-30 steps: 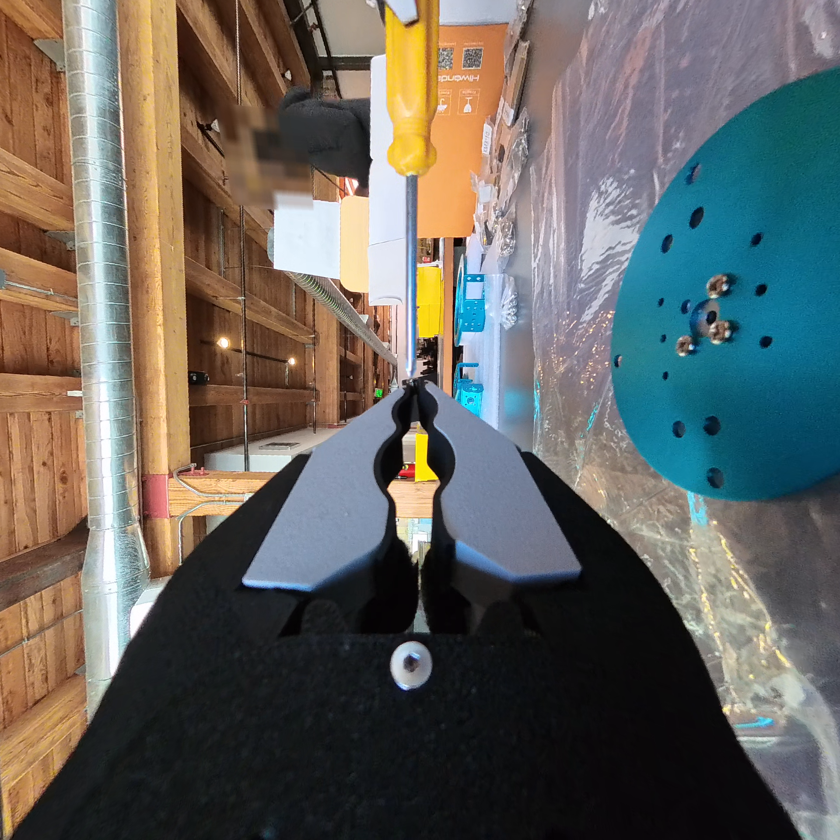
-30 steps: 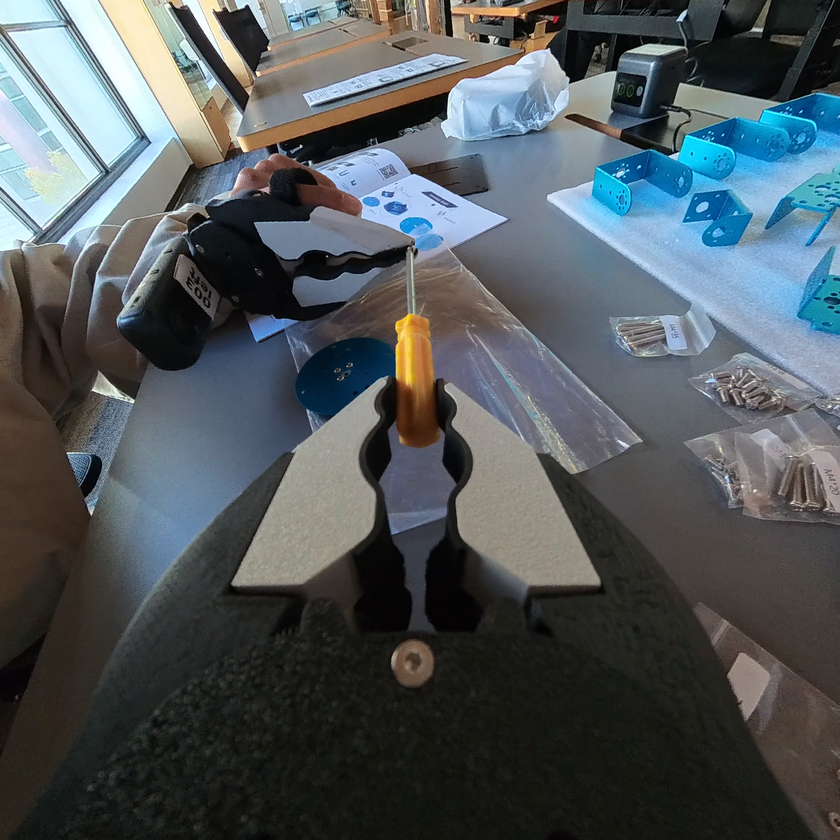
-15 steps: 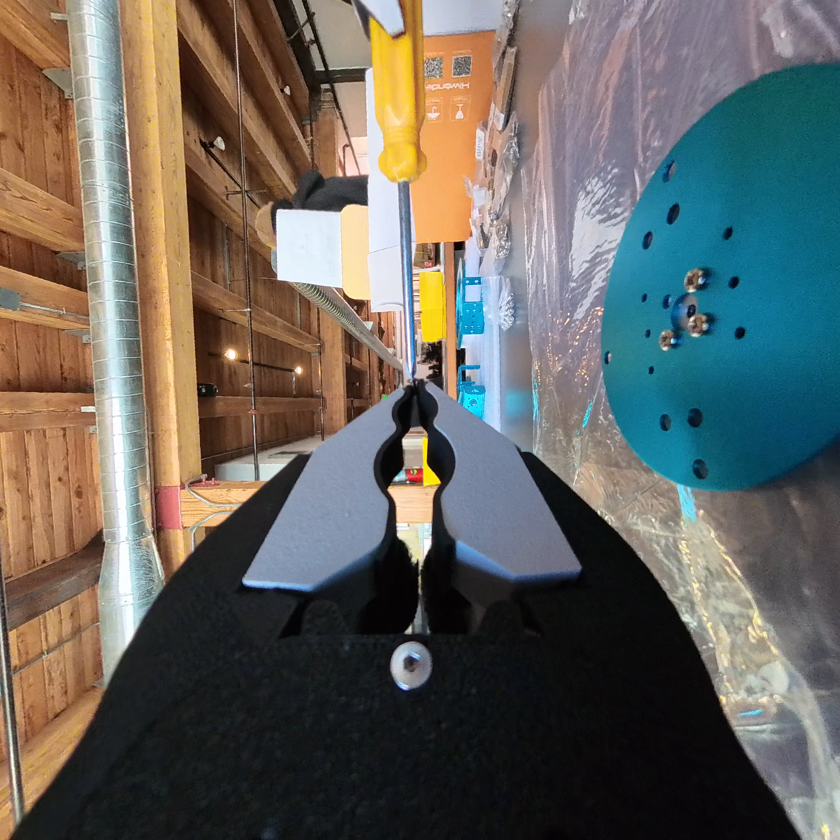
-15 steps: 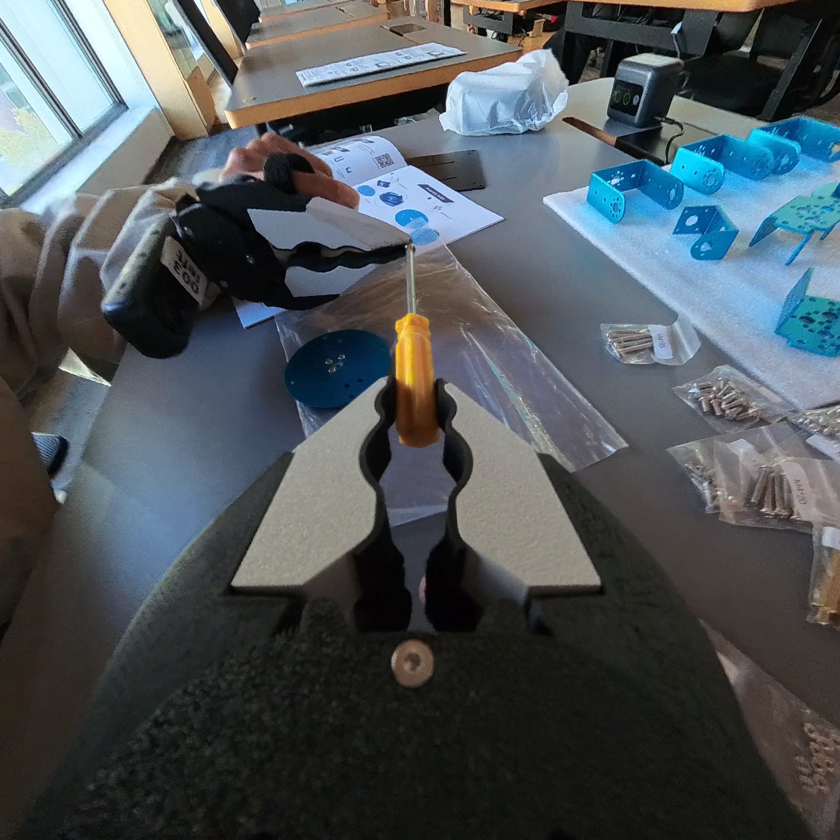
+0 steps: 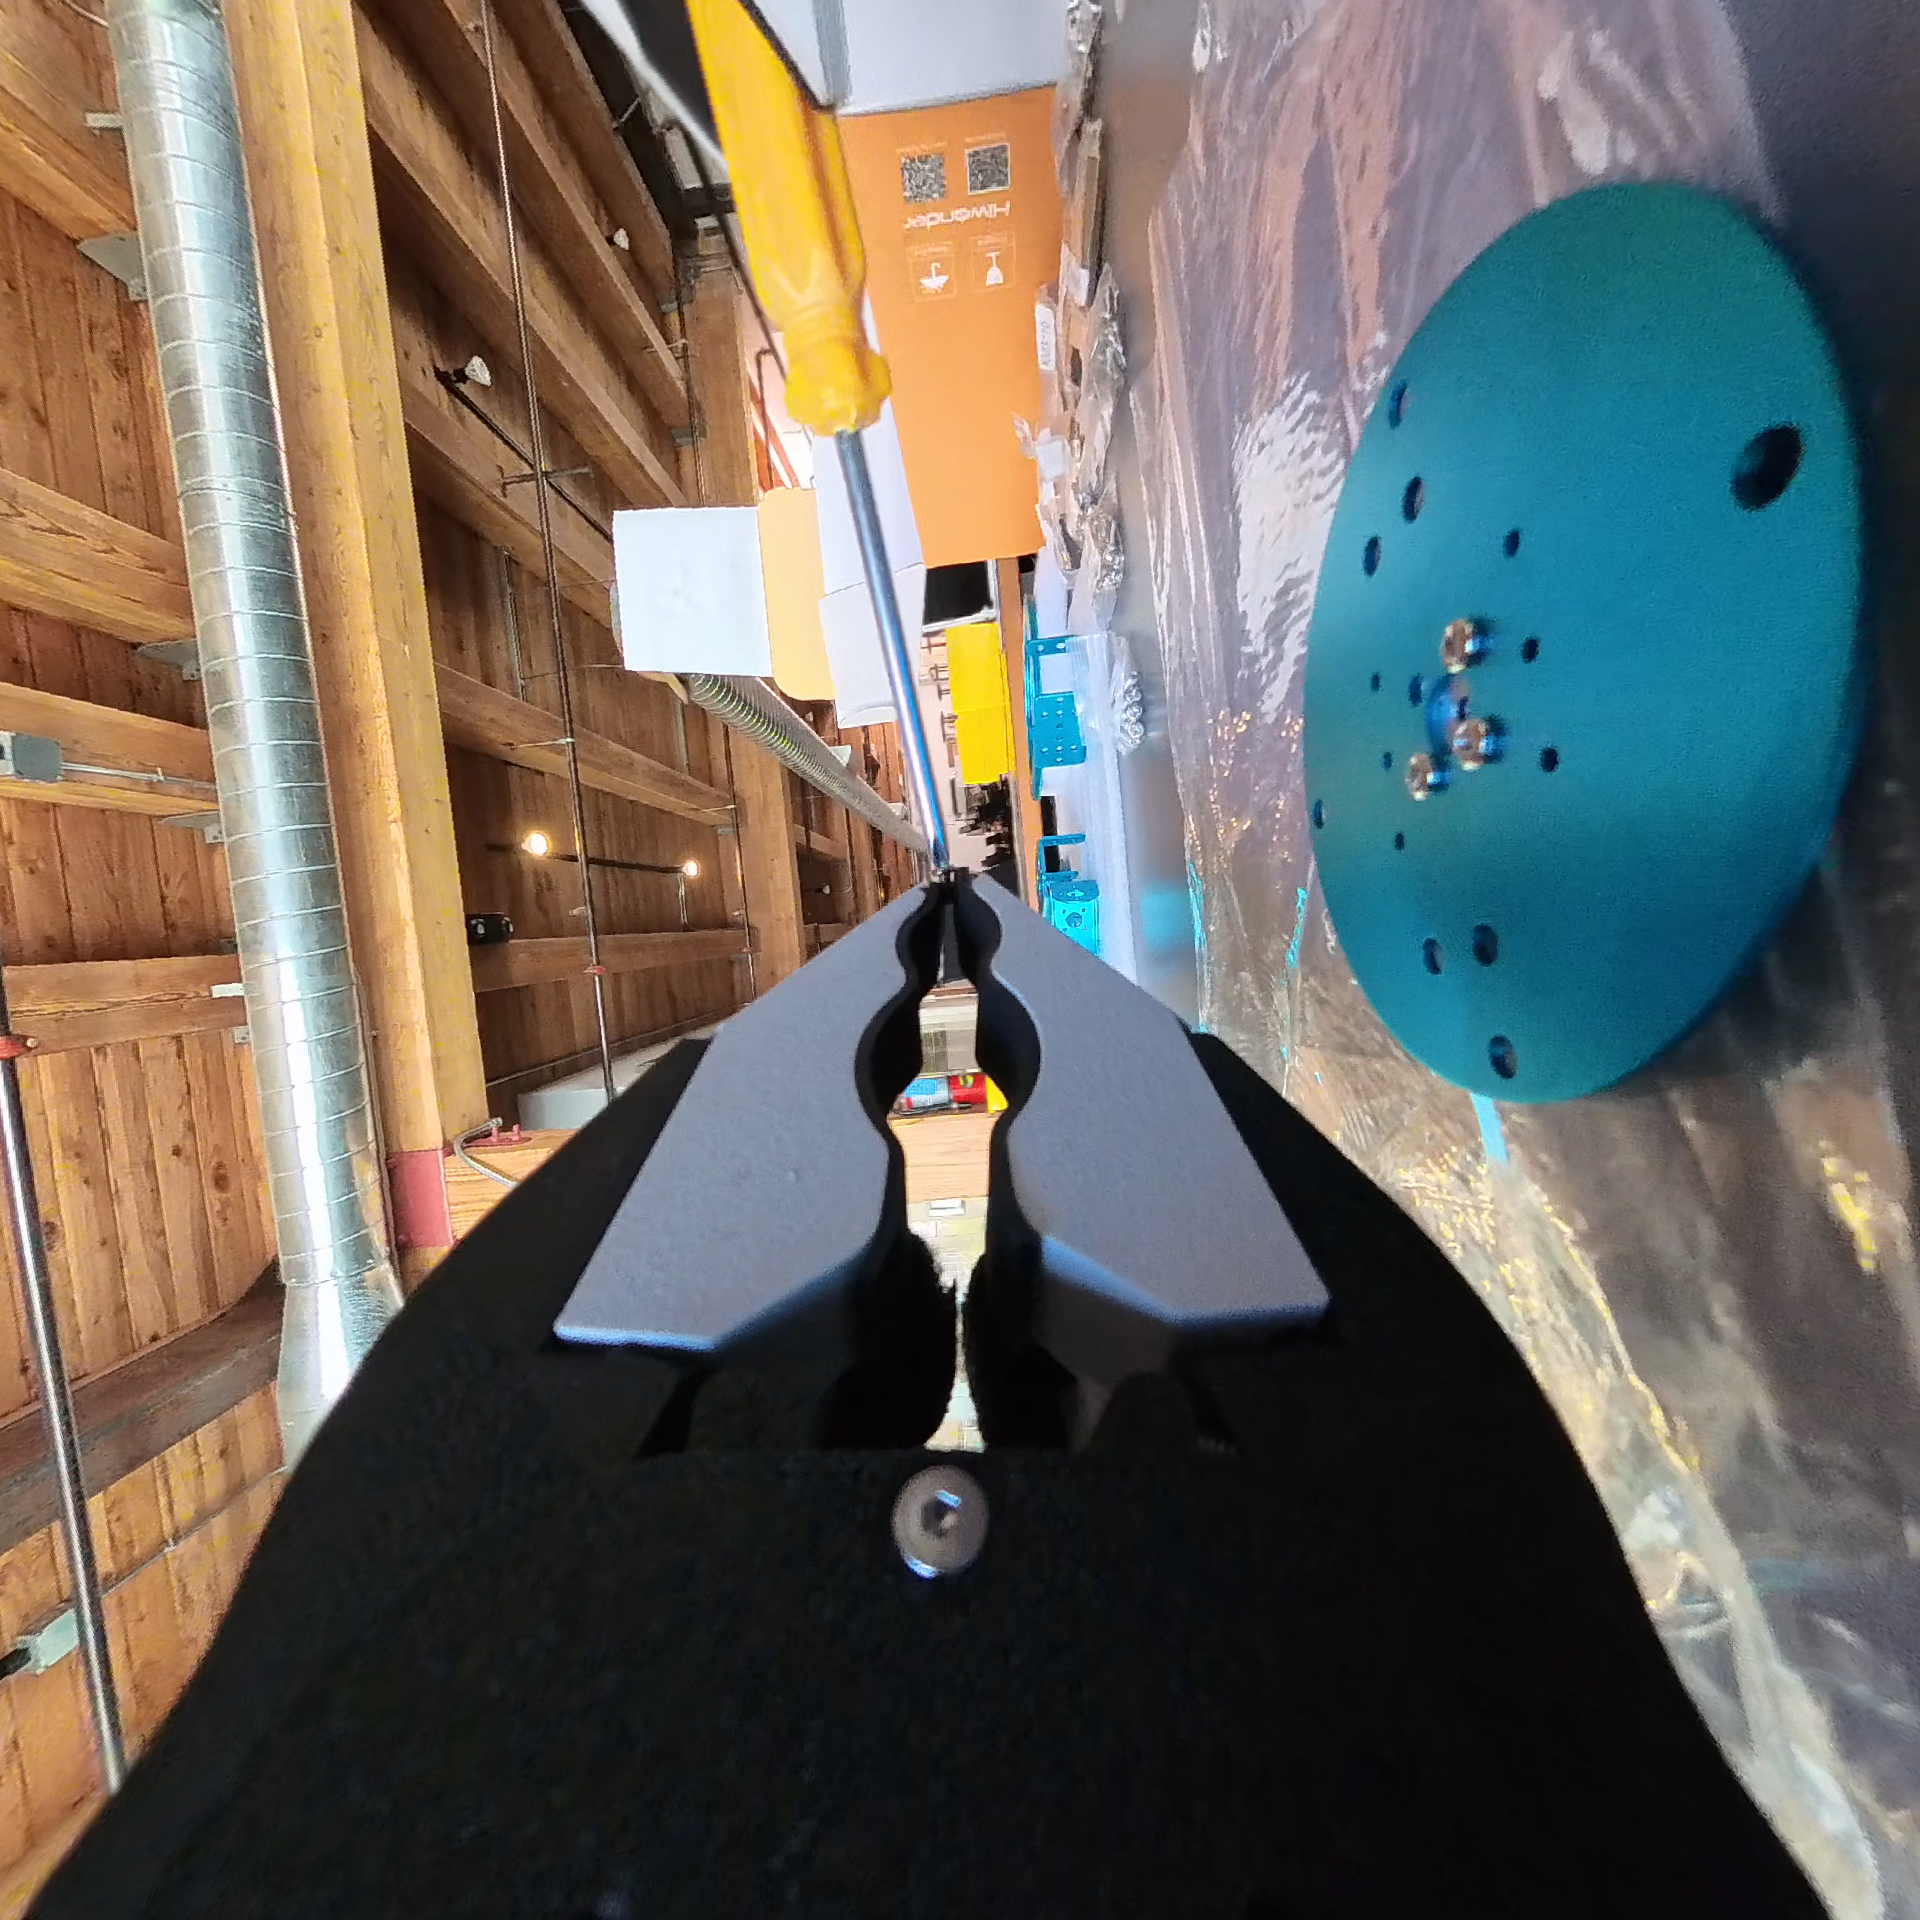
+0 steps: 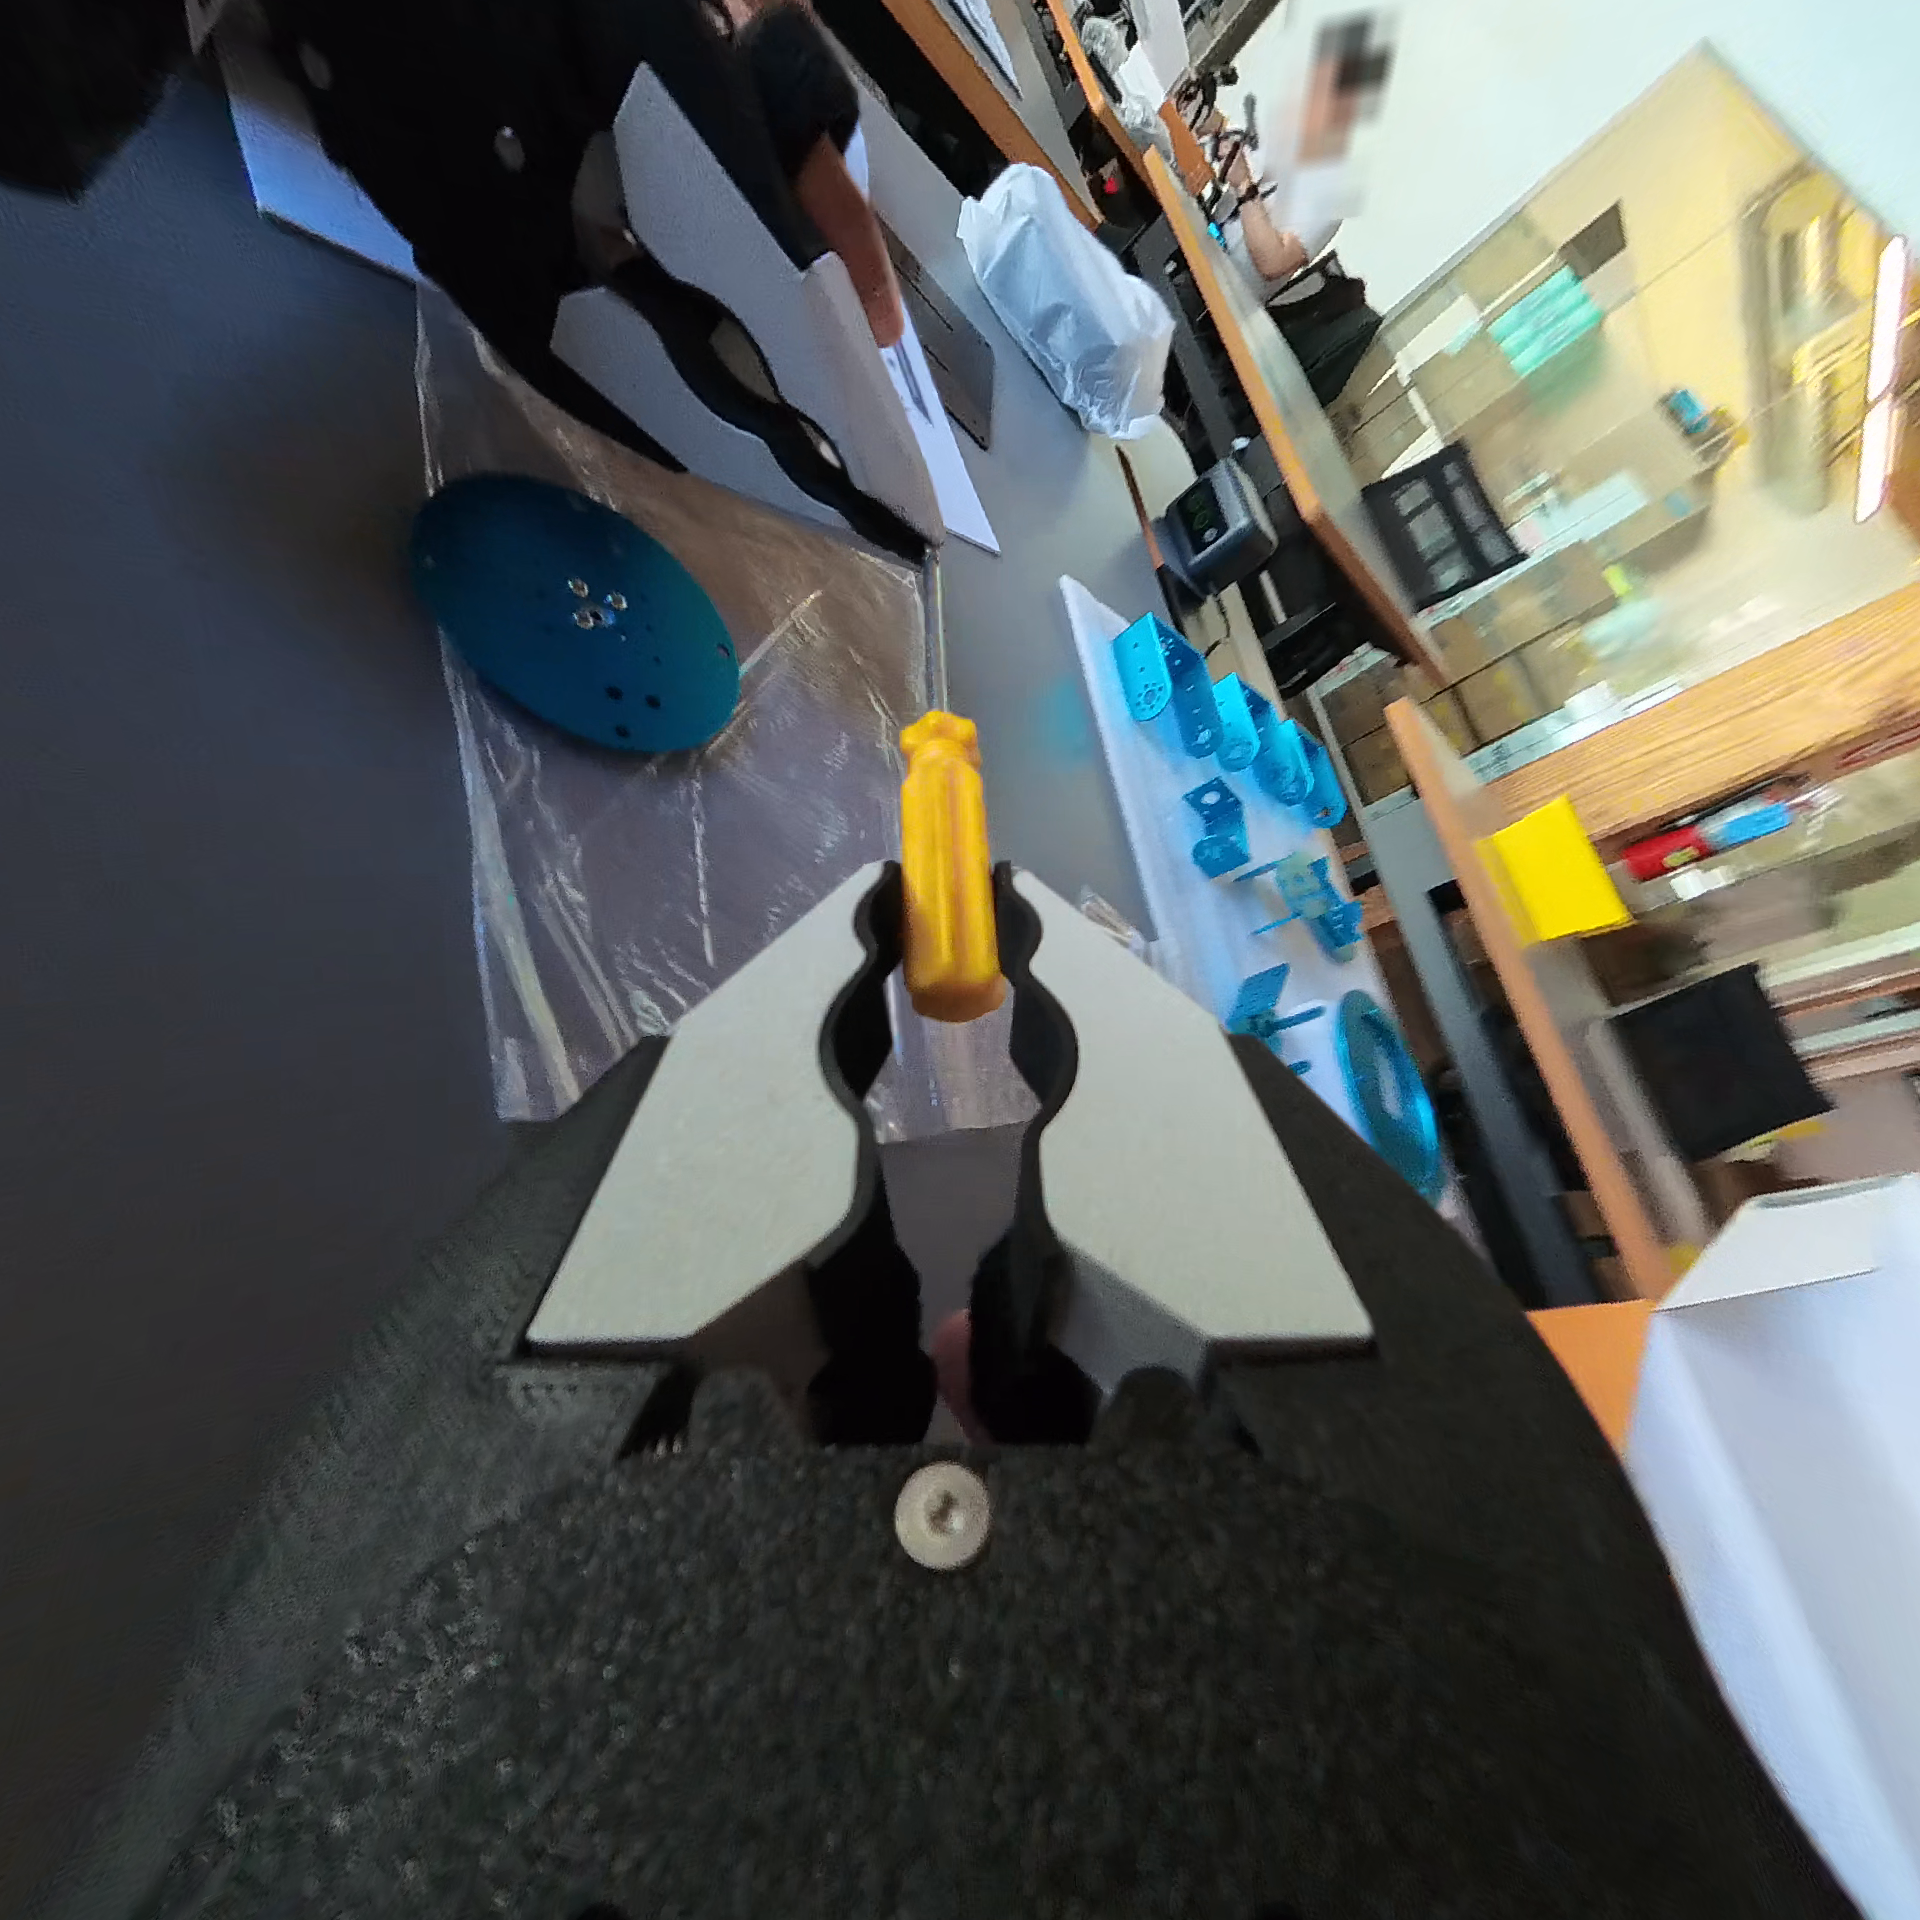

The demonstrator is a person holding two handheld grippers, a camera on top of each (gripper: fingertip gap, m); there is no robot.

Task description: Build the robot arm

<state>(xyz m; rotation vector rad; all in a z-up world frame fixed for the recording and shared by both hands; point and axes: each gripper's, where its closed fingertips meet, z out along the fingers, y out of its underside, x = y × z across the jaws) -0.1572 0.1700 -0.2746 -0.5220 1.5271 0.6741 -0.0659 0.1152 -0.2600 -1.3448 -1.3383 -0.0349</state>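
A screwdriver with a yellow handle (image 6: 948, 894) and a thin steel shaft (image 5: 894, 665) spans between both grippers above the grey table. My right gripper (image 6: 948, 873) is shut on the handle. My left gripper (image 5: 948, 885) is shut on the tip of the shaft; it also shows in the right wrist view (image 6: 928, 535). A round blue metal disc (image 5: 1579, 644) with several holes and three small screws near its centre lies on a clear plastic bag (image 6: 665, 894) below the shaft. The disc also shows in the right wrist view (image 6: 571, 623).
Blue metal brackets (image 6: 1236, 727) lie on a white foam sheet (image 6: 1117, 727) to the right. A crumpled white bag (image 6: 1060, 291), a small black device (image 6: 1216, 520) and an open booklet (image 6: 961, 499) sit farther back. A white box (image 6: 1787, 1455) is near right. The tips of one gripper are about 12 cm away from the tips of the other.
Both grippers have rolled and swung with the screwdriver still held between them. The right wrist view now tilts sharply. The disc looks nearer, and the shaft leans left in the left wrist view.
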